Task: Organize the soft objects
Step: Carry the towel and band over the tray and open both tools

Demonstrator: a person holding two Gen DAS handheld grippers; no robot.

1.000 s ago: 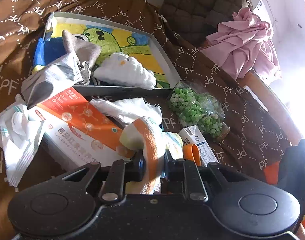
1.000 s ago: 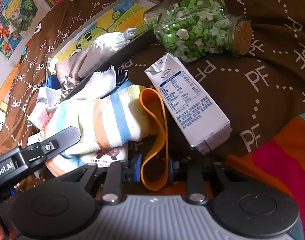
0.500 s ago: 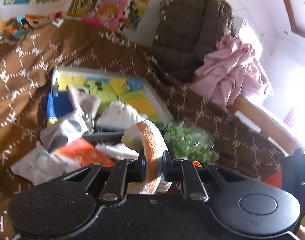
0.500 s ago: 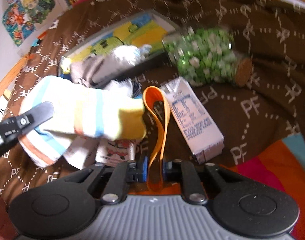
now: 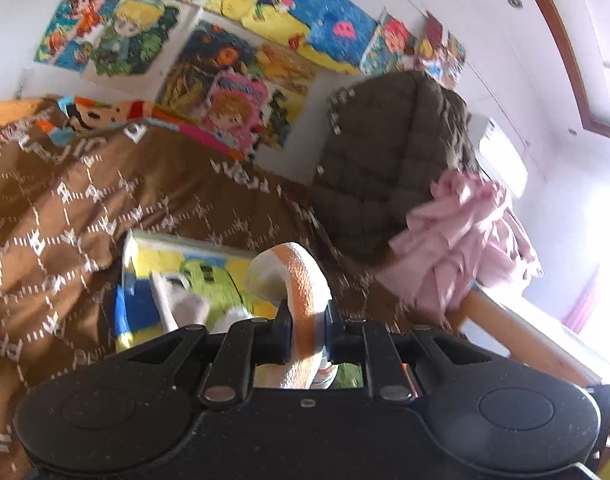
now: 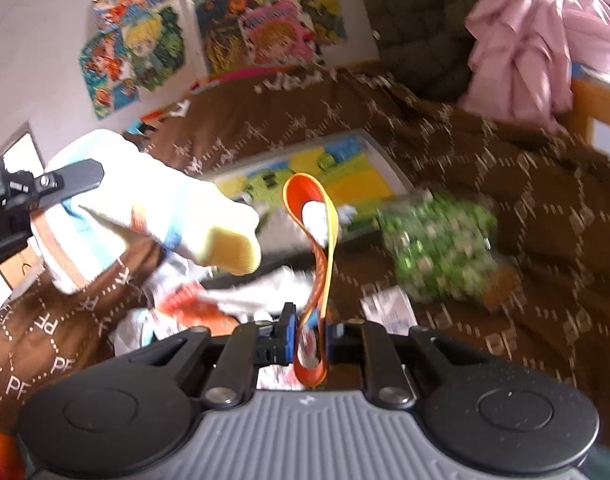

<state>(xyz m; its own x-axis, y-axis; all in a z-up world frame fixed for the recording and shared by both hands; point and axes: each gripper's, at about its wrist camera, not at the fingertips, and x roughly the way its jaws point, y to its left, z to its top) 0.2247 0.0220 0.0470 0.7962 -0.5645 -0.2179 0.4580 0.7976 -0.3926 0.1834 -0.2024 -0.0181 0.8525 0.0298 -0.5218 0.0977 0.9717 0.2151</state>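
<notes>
Sock (image 5: 301, 280) toe and orange band (image 6: 319, 240) only in right view.

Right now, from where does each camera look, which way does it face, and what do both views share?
Left wrist: sits on the left gripper, looks forward over the bed toward the poster wall; its own fingers clamp the striped sock.
Right wrist: sits on the right gripper, faces the same wall; its fingers pinch the orange band, and the left gripper's finger enters from the left, holding the sock.
Shared: the sock, the picture-lined tray, the pink cloth, the brown blanket.
</notes>
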